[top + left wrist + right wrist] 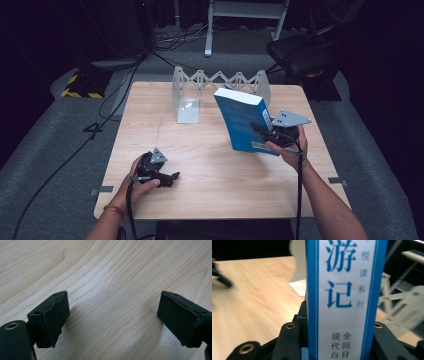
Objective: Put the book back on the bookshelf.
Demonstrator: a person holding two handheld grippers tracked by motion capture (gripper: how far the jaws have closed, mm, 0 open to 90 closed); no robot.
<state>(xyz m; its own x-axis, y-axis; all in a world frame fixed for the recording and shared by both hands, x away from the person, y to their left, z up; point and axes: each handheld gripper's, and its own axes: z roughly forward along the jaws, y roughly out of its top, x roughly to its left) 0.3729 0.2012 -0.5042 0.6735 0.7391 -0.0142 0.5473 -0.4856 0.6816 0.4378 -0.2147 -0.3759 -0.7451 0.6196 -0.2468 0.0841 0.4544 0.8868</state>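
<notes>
A thick blue book (243,120) with a white spine is held up off the wooden table (210,165), tilted, at the right. My right gripper (265,134) is shut on its lower end; in the right gripper view the spine (345,290) with blue characters stands between the two black jaws. An expandable white metal book rack (220,85) stands at the table's far edge. My left gripper (172,177) rests low at the front left, a hand around it. In the left gripper view its pads (53,320) stand wide apart over bare wood, with nothing between them.
A white base plate (188,111) of the rack lies flat on the table in front of its left end. Beyond the table are a dark chair (300,55), cables on grey floor and a white frame leg (209,30).
</notes>
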